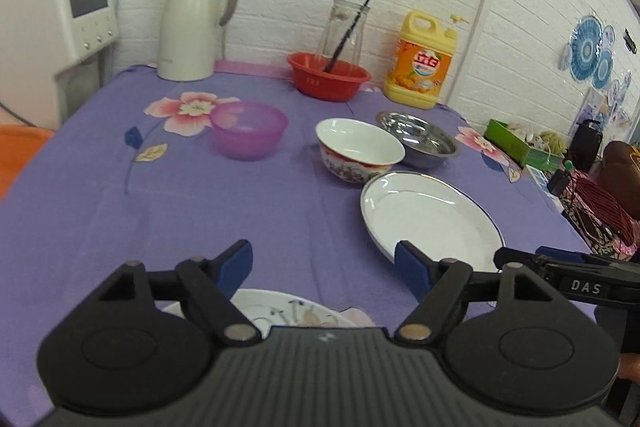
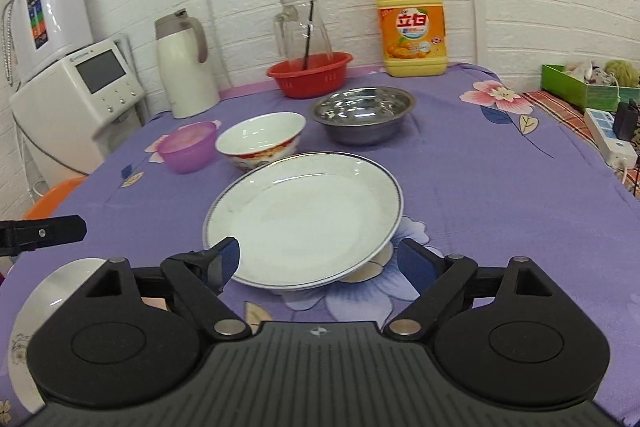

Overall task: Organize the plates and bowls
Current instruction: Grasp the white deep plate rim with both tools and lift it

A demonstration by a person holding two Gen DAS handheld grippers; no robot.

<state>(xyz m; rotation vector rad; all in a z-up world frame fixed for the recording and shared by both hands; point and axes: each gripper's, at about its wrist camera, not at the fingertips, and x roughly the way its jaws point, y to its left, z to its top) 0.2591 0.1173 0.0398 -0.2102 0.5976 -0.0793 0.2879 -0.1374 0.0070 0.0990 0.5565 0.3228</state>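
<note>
A white blue-rimmed plate (image 2: 308,219) lies on the purple cloth, also in the left wrist view (image 1: 428,215). Behind it stand a white patterned bowl (image 2: 262,139) (image 1: 358,149), a steel bowl (image 2: 362,113) (image 1: 418,137) and a purple plastic bowl (image 2: 188,145) (image 1: 248,127). A flower-painted plate (image 1: 280,311) (image 2: 36,307) lies under my left gripper. My left gripper (image 1: 324,267) is open and empty above it. My right gripper (image 2: 324,265) is open and empty, its fingers on either side of the white plate's near edge.
At the back stand a red basin (image 2: 310,73) holding a glass jug (image 2: 302,27), a yellow detergent bottle (image 2: 412,27) and a white thermos (image 2: 182,67). A white appliance (image 2: 80,95) is on the left. A green box (image 2: 580,85) and power strip (image 2: 610,137) are on the right.
</note>
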